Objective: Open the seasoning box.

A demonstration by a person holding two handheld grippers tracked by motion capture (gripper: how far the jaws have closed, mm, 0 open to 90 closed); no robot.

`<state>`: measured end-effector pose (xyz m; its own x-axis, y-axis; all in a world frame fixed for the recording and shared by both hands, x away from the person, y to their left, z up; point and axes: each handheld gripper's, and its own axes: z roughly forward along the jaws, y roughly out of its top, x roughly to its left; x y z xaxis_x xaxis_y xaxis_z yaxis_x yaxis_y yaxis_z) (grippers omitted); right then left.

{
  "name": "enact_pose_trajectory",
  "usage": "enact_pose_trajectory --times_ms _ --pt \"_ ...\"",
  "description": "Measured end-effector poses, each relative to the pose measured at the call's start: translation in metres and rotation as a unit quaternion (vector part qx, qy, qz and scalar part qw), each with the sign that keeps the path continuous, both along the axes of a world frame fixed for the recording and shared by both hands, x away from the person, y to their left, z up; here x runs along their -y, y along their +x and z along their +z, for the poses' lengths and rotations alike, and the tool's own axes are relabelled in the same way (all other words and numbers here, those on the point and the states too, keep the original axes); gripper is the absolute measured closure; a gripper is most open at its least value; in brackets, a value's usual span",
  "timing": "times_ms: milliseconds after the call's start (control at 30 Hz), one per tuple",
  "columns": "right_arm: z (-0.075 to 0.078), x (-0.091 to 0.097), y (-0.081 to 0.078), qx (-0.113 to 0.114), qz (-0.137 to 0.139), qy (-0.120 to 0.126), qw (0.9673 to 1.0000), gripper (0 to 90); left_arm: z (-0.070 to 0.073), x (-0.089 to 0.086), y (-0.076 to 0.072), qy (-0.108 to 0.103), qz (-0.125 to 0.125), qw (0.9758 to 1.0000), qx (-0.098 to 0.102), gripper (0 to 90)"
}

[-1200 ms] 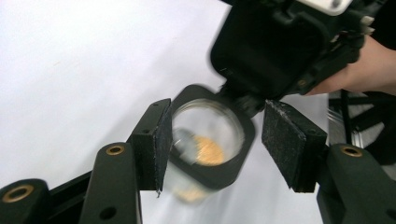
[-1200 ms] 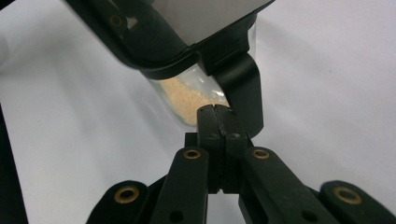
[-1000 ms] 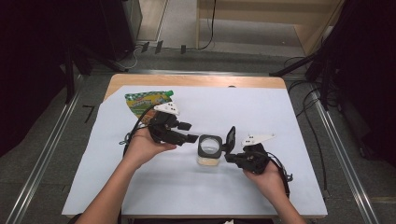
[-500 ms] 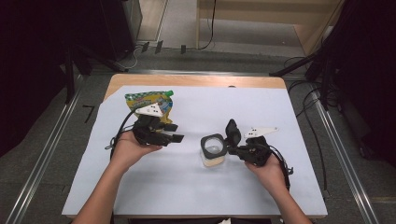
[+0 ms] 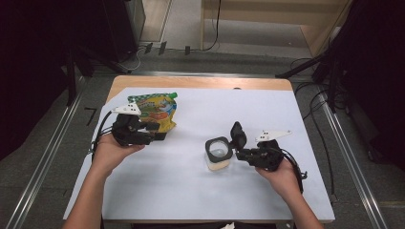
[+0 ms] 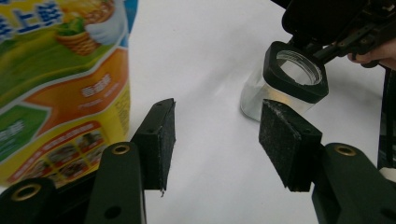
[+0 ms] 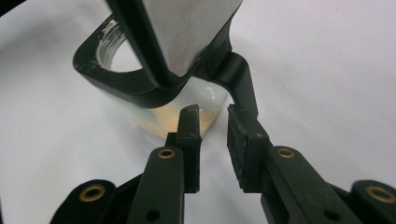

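Note:
A clear jar with a black square collar stands mid-table, its flip lid raised; a little amber stuff lies at its bottom. My right gripper sits just right of the jar. Its jaws are a narrow gap apart below the lid's hinge strap, with nothing between them. My left gripper rests open beside a colourful printed pouch at the back left. In the left gripper view the open gripper points across the table at the jar, with the pouch on its left.
A white sheet covers the wooden table. Cables trail from both grippers. Metal rails and dark equipment flank the table on both sides.
My left gripper has drawn away from the jar, moving left to the pouch. The right gripper and the jar have stayed about where they were.

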<state>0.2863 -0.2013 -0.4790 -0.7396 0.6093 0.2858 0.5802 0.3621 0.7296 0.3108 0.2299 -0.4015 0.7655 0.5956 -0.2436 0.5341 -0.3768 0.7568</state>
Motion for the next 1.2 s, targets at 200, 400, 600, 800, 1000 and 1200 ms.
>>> enact_pose_trajectory --times_ms 200,400,600,800,1000,1200 --pt "0.010 0.007 -0.014 0.008 -0.007 0.002 0.9999 73.6 0.001 -0.019 0.001 0.011 0.000 0.9999 -0.009 46.1" --pt "0.020 0.006 -0.034 0.005 0.004 0.014 0.9999 72.3 0.002 -0.042 0.003 0.015 0.021 0.9997 0.002 45.3" --pt "0.024 -0.004 -0.053 0.005 0.027 0.019 0.9994 71.3 0.000 -0.056 0.007 0.015 0.040 0.9991 0.007 45.2" --pt "0.022 -0.020 -0.058 0.003 0.051 0.015 0.9986 68.2 -0.003 -0.067 0.011 0.014 0.055 0.9984 0.001 44.0" --pt "0.025 -0.035 -0.063 0.012 0.075 0.015 0.9970 68.1 -0.008 -0.075 0.019 0.027 0.071 0.9971 0.005 42.0" --pt "0.025 -0.053 -0.065 0.019 0.097 0.011 0.9951 68.0 -0.012 -0.071 0.033 0.015 0.065 0.9977 0.015 41.9"
